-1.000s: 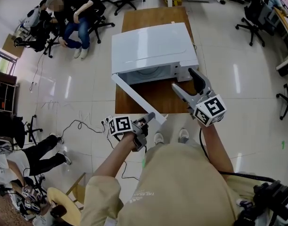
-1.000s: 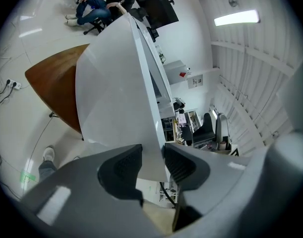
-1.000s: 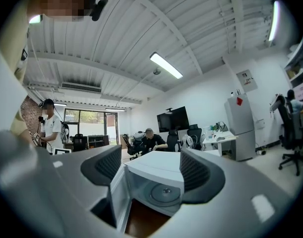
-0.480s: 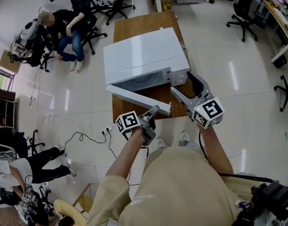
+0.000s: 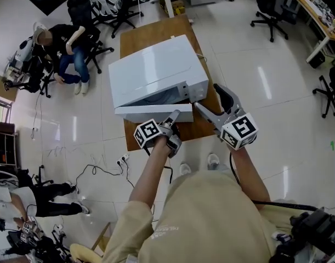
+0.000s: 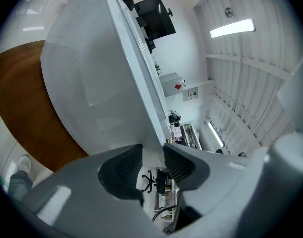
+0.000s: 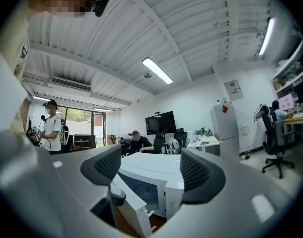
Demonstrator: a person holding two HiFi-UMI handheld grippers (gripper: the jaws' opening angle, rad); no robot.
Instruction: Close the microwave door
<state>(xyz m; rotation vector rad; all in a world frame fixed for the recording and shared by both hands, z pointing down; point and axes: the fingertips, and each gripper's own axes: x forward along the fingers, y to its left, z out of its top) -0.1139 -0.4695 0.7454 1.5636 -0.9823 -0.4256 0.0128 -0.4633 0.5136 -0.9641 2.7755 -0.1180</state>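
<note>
A white microwave [image 5: 156, 70] stands on a brown wooden table [image 5: 151, 34]. Its door [image 5: 151, 114] is swung almost against the front, with only a narrow wedge of the cavity showing. My left gripper [image 5: 174, 115] is shut, its tips against the door's free end. In the left gripper view the door [image 6: 101, 83] fills the frame just past the left gripper [image 6: 152, 157]. My right gripper [image 5: 207, 96] hangs open to the right of the microwave's control side, holding nothing. The right gripper view looks over the right gripper [image 7: 150, 167] at the microwave [image 7: 156, 165] and its slightly ajar door [image 7: 134, 205].
A person [image 5: 68, 43] sits on an office chair at the upper left. More office chairs [image 5: 268, 7] stand at the upper right. Cables [image 5: 96, 169] trail over the floor left of the table. Another person [image 7: 52, 125] stands by the windows.
The door has swung from wide open to almost shut. My left gripper moved up and right with its free end. The right gripper drifted slightly left.
</note>
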